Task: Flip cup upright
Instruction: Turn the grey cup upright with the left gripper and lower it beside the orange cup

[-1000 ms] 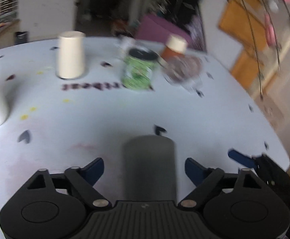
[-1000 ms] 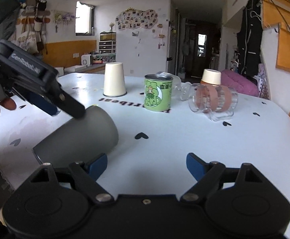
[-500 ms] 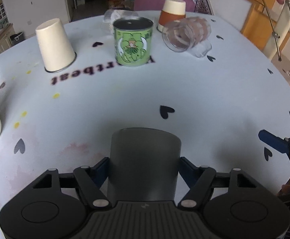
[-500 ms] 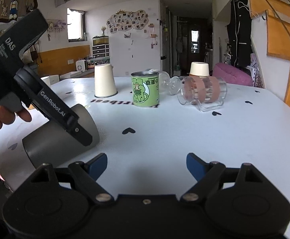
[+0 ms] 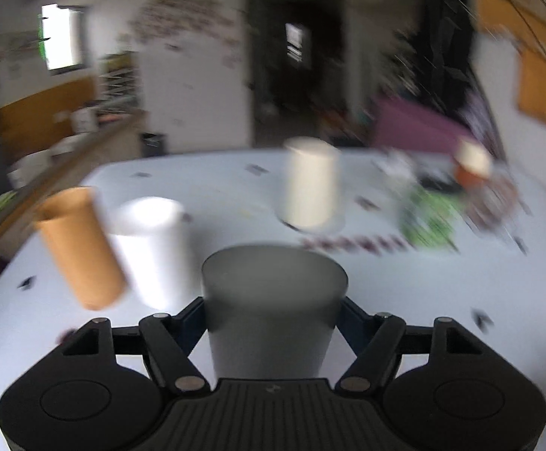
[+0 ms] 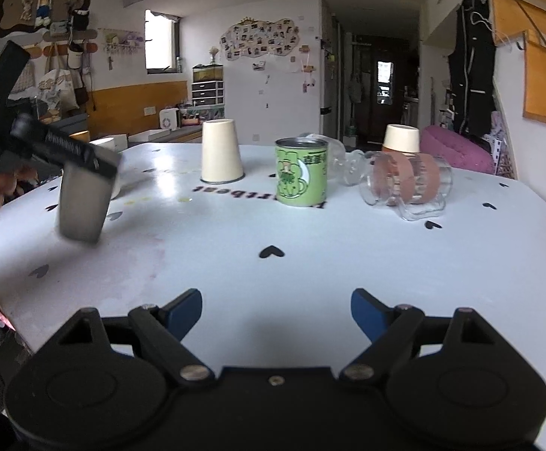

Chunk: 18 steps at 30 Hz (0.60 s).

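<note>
The grey cup sits between the blue pads of my left gripper, which is shut on it. In the right wrist view the grey cup hangs nearly upright, narrow end down, just above the white table at the left, with the left gripper clamped near its top. My right gripper is open and empty over the table's near edge. The left wrist view is blurred by motion.
An upside-down cream cup, a green tin, a glass mug on its side and a brown-and-cream cup stand across the far table. An orange cup and a white cup are near the left gripper.
My left gripper closed on the lying grey cup, lifted it and turned it from lying on its side to nearly upright. The right gripper stayed open and barely moved.
</note>
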{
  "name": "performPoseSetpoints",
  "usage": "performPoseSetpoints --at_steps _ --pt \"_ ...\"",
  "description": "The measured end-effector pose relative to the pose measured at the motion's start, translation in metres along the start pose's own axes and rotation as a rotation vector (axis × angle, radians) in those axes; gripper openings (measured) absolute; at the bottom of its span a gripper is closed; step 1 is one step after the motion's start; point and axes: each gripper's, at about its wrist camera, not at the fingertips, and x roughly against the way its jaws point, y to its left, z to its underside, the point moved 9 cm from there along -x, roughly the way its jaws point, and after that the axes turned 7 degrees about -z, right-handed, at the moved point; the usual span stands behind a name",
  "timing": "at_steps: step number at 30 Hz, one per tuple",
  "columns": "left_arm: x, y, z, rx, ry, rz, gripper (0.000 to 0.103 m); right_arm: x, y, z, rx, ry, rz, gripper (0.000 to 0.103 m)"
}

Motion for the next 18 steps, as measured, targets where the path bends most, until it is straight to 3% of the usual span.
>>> performPoseSetpoints --at_steps 4,10,18 --pt "0.0 0.055 -0.008 0.105 -0.078 -0.093 0.073 -0.004 0.004 0.0 0.01 0.01 0.0 0.087" --pt "-0.008 0.124 -0.006 0.189 -0.122 -0.234 0.073 -0.008 0.011 0.0 0.027 0.019 -0.007 0.087" --pt "-0.022 0.166 -0.004 0.269 -0.061 -0.268 0.073 -0.013 0.024 -0.001 0.054 0.032 -0.022 0.087"
